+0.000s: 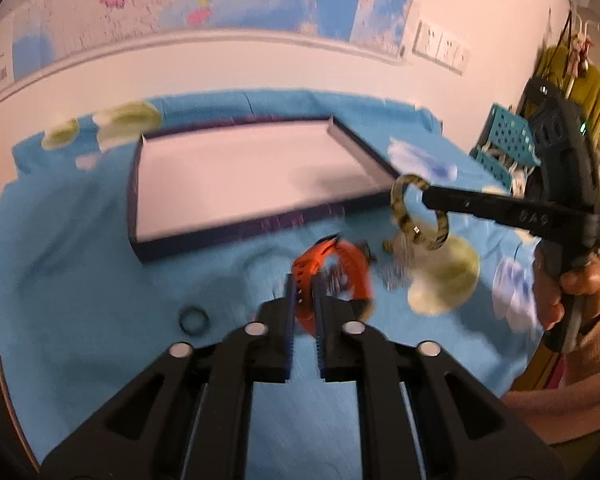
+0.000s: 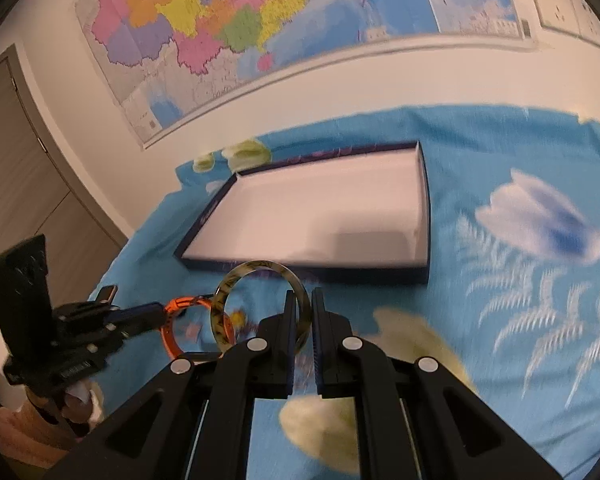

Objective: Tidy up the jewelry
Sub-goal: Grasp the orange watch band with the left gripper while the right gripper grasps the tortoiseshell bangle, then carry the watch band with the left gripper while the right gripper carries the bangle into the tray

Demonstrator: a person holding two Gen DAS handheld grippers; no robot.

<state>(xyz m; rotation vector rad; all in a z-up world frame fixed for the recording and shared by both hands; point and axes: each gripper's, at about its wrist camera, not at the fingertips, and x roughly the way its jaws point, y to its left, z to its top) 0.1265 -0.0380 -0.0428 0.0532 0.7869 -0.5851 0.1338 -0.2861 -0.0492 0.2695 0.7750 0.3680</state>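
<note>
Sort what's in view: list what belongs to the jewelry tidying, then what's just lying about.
Job:
- orange bracelet, in left tongs
- mottled bangle, in right tongs
- empty tray
- small dark ring

Lying about:
- wall map
- blue crate
- wall sockets

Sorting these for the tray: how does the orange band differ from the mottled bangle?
The orange band is bright orange with holes, strap-like; the mottled bangle is a smooth yellow-and-dark rigid ring. The band is clamped in the left hand-held gripper, the bangle in the right hand-held gripper. Both are held above the blue cloth.
</note>
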